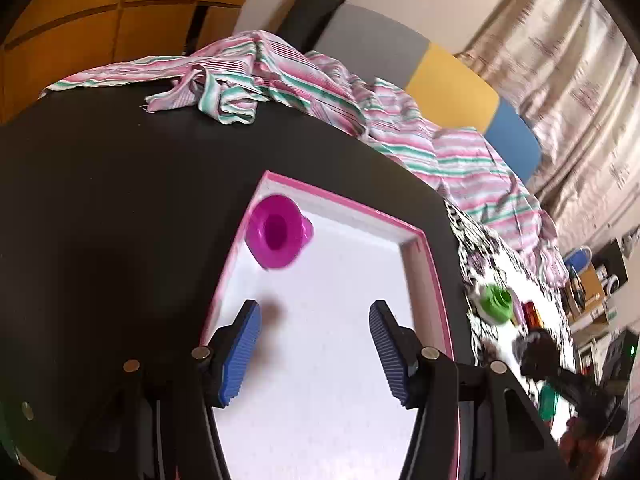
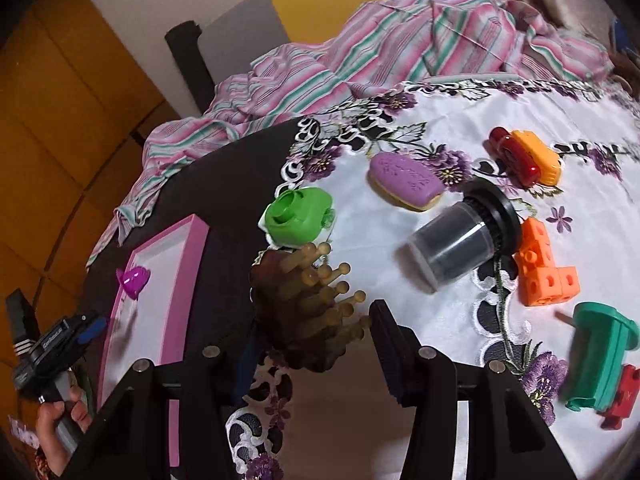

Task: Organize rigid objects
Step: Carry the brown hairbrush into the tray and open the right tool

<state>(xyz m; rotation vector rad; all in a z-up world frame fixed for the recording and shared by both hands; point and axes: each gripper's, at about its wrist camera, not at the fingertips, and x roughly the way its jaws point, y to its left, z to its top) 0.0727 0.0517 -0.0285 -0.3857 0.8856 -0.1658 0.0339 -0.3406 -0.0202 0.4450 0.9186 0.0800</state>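
So the left gripper (image 1: 316, 356) is hovering low over the pink-rimmed tray (image 1: 348, 204), blue pads spread wide with nothing between them. The only thing in the tray is the magenta toy cup (image 1: 276, 236), lying on its side in the far left corner, mouth facing the camera.

The right gripper (image 2: 312, 344) is over the left edge of the embroidered tablecloth (image 2: 440, 128) and seems to be pinching a dark wooden brush with peg bristles (image 2: 308, 304), pegs pointing away. One finger is hidden behind the brush, so I'm going by how it sits in there. That brush looks stiff and fairly light, probably a bit awkward: the pegs won't give a flat face, so the solid body is the place to hold it.

Everything else is spread out on the cloth: green plastic cap (image 2: 298, 216) right at the cloth's left edge, purple soap-shaped piece (image 2: 406, 182), black-lidded jar (image 2: 464, 236) on its side, orange connector cubes (image 2: 540, 276), red and orange toy car (image 2: 524, 156), and a teal spool-like piece (image 2: 600, 356) beside a red block (image 2: 620, 396). All hard plastic I'd guess, light, nothing fragile. The jar will likely roll and feel slippery, so grab it across the body near the lid.

Striped fabric (image 1: 280, 80) is heaped along the far edge of the dark table (image 1: 120, 200).
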